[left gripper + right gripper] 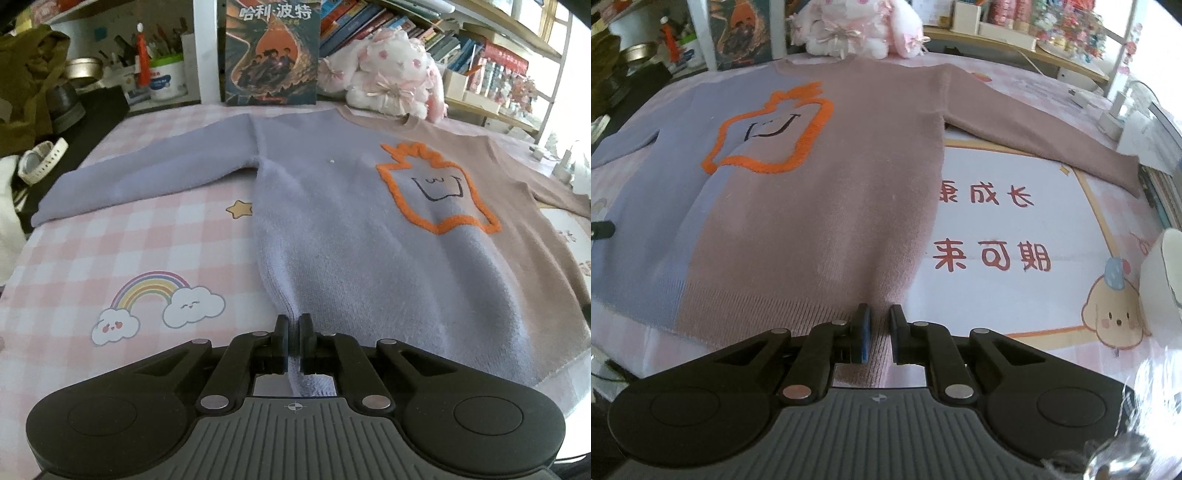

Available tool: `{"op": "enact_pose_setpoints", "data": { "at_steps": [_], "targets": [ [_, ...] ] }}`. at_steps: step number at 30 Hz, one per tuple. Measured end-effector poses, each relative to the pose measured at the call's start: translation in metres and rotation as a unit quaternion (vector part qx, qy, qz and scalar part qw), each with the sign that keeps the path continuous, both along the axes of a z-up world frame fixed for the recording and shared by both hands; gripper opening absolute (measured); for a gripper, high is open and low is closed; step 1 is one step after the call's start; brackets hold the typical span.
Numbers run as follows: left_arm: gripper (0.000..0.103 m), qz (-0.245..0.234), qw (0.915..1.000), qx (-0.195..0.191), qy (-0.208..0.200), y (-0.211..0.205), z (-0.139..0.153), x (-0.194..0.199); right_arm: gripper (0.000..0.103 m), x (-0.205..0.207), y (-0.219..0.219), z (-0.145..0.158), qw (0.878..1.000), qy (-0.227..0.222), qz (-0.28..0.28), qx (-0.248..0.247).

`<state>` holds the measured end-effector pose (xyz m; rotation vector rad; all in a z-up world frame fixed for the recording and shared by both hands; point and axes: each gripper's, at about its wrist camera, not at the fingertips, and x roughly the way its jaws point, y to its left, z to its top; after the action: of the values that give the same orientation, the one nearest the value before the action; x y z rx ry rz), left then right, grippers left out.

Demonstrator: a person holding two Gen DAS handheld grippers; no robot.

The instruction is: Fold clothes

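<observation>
— Right, what do you have on the left wrist view?

— My left gripper point(294, 338) has its jaws drawn narrow, pinching the lilac hem corner of the sweater point(351, 229). The sweater lies flat, front up, on the worktop point(129, 243), which wears a pink checked cover with a rainbow-and-clouds print point(157, 306). Its lilac sleeve point(147, 173) stretches out to the left. An orange outlined figure point(436, 192) sits on the chest, where lilac meets dusty pink. Behind the collar I see a Harry Potter book point(271, 51) standing upright and a white-and-pink plush rabbit point(395, 74) just beside it.

— And the right wrist view?

— My right gripper point(879, 332) is at the pink hem corner of the sweater point(831, 206). The jaws stand a little apart with ribbed knit between them; I cannot tell whether they actually grip it. The pink sleeve point(1034, 129) runs out to the right, across a white mat point(997, 229) with red Chinese characters and a cartoon puppy point(1115, 317). The plush rabbit point(857, 29) sits beyond the neckline.
</observation>
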<state>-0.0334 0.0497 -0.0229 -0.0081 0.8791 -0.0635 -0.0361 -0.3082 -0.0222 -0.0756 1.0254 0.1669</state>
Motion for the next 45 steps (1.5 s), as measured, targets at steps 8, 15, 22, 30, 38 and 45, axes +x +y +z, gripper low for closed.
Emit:
{"op": "enact_pose_setpoints", "data": {
  "at_steps": [8, 15, 22, 30, 38, 45],
  "targets": [
    [0.020, 0.057, 0.9981, 0.019, -0.012, -0.020, 0.014, -0.010, 0.011, 0.006, -0.013, 0.000, 0.998, 0.007, 0.052, 0.017],
    [0.066, 0.087, 0.9951, 0.028, -0.038, -0.045, 0.031, -0.028, 0.042, 0.004, -0.022, 0.004, 0.998, -0.011, 0.060, 0.031],
    [0.077, 0.081, 0.9950, 0.035, -0.048, -0.064, 0.043, -0.034, 0.080, 0.002, -0.024, 0.019, 0.996, -0.065, 0.048, 0.049],
    [0.078, 0.042, 0.9975, 0.038, -0.042, -0.071, 0.038, -0.028, 0.083, 0.002, -0.020, 0.018, 0.996, -0.077, 0.012, 0.045],
    [0.078, -0.031, 0.9982, 0.025, -0.045, -0.046, 0.034, -0.009, 0.083, -0.003, 0.011, 0.020, 0.995, -0.082, -0.038, 0.031],
    [0.078, -0.052, 0.9974, -0.001, -0.051, 0.007, 0.035, 0.012, 0.084, -0.011, 0.056, 0.029, 0.992, -0.097, -0.079, 0.014]
  ]
}}
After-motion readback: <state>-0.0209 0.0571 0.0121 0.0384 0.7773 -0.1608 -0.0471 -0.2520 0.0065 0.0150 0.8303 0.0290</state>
